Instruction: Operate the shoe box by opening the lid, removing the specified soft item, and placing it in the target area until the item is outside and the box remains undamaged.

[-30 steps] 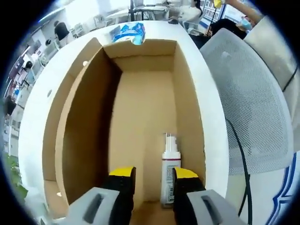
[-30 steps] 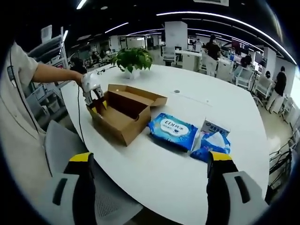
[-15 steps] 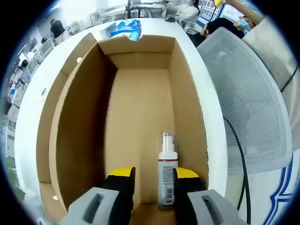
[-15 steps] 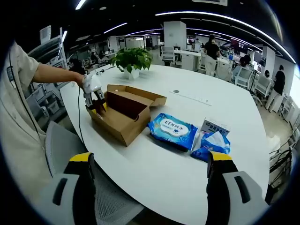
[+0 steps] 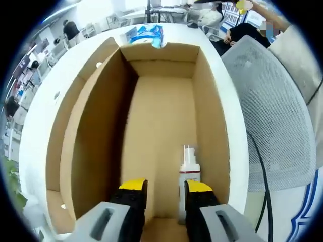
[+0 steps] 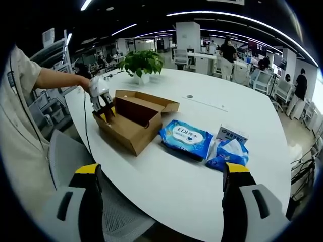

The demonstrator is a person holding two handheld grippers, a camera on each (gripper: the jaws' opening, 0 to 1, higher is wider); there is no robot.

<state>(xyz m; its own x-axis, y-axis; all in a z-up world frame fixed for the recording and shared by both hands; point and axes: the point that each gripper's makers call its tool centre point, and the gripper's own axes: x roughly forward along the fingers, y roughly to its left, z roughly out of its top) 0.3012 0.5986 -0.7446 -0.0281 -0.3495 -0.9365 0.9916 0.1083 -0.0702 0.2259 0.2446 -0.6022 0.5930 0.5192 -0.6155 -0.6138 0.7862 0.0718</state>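
The blue wipes pack (image 6: 185, 140) carries a white oval label reading "EDI", followed by smaller characters too small to read. Print on the bottle (image 5: 188, 174) is illegible.

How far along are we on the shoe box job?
Done: the shoe box is open, lid folded back. In hand: the left gripper hangs over the box's near end, jaws narrowly apart, beside a white pump bottle; nothing gripped. Left: taking the item out and placing it. The right gripper is open, away from the box.
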